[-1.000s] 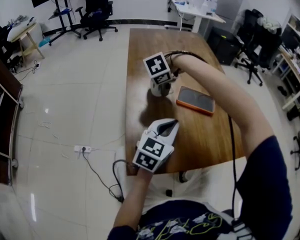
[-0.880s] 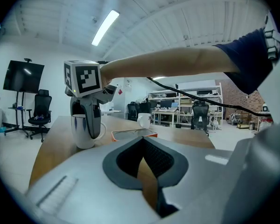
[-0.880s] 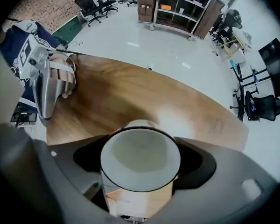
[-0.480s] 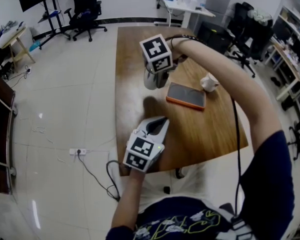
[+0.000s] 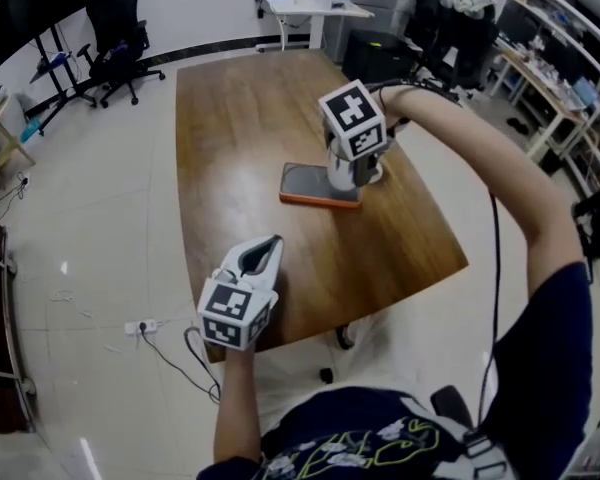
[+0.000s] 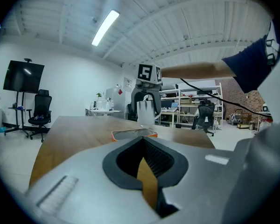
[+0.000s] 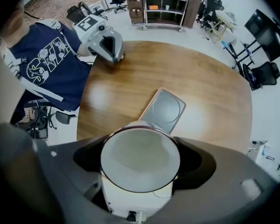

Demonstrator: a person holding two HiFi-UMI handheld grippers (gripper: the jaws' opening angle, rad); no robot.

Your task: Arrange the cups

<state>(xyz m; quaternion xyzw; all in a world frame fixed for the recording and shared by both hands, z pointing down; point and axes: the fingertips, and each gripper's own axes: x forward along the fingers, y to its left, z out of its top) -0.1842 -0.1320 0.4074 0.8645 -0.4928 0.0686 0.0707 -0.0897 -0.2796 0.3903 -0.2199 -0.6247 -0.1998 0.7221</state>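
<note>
- Clearly, the right claw (image 5: 352, 171) pointed straight down and gripped a white cup (image 7: 140, 158) at its rim, one jaw on each side. The jaws had just been closing in, with the cup between them.
- This hold from above probably kept the cup upright, so that it could be put down straight.
- The cup hung near the middle of the head view, at the right end of an orange-cased phone (image 5: 315, 185). In the left gripper view it seemed to be off the wood, but I could not be sure.
- The left claw (image 5: 268, 243) was closed with nothing in it. It lay almost level over the lower left edge of the tabletop (image 5: 235, 108), I think parked there to stay out of the way.
- The tabletop was brown wood with a soft shine.
- Around it was an office room with a pale glossy floor (image 5: 100, 218). Rolling chairs (image 5: 115, 8) and a dark screen (image 5: 35, 3) stood at the upper left, and shelves (image 5: 555, 48) at the upper right.
</note>
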